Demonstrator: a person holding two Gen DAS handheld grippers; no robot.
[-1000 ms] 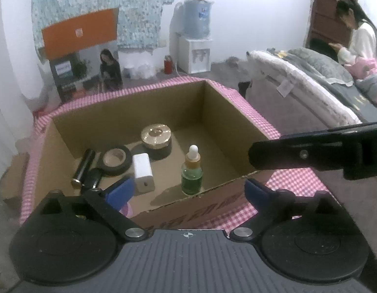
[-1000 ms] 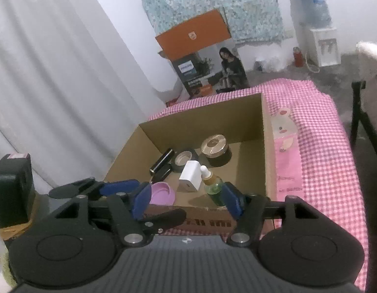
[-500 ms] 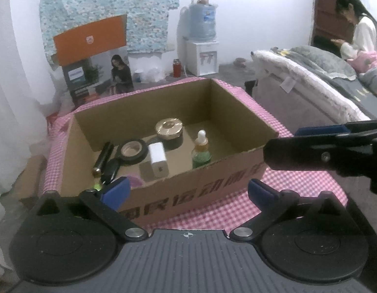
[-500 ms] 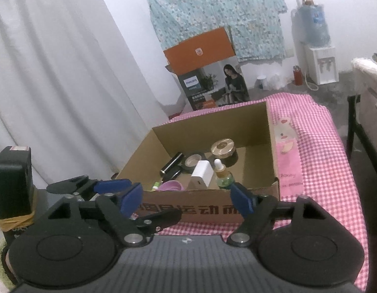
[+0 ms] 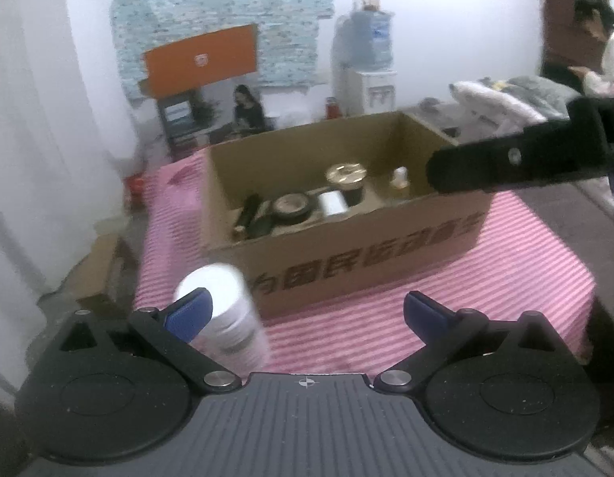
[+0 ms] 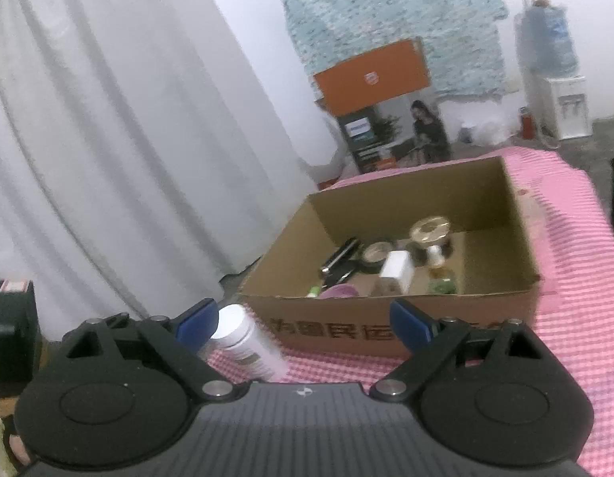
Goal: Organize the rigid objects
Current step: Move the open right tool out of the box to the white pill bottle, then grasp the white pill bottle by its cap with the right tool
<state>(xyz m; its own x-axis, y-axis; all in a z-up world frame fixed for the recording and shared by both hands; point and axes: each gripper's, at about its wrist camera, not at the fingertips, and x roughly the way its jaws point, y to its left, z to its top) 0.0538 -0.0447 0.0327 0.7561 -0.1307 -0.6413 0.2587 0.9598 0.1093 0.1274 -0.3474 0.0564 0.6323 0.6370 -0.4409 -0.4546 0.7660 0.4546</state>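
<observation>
The white bottle [image 5: 223, 314] lies tipped on its side on the pink checked cloth [image 5: 386, 326], outside the cardboard box [image 5: 346, 254] and just in front of the box's near left corner. From the left gripper [image 5: 305, 314] the bottle is low and to the left, right beside the left blue pad, maybe touching it; the blur makes that hard to tell. From the right gripper [image 6: 303, 326] the bottle [image 6: 247, 344] is also low and to the left, by that gripper's left pad. Its long side runs from its cap, which points away and a bit left, down toward the gripper. The left gripper looks nearer to it, so I think that hand should take it. It would need to slide a little left so the bottle sits between the pads, across its round body.

Both grippers are spread wide and hold nothing.

Inside the box are a gold lidded jar [image 5: 345, 185], a roll of black tape [image 5: 291, 208], a white block [image 5: 333, 203], a little dropper bottle [image 5: 399, 183] and some dark tubes [image 5: 247, 214]. The box still has room on its right side.

The cloth covers the counter. Behind it are a white curtain [image 6: 108, 139], a water cooler [image 5: 364, 59], a bed [image 5: 506, 99] and a person [image 5: 601, 47] sitting far off to the right
</observation>
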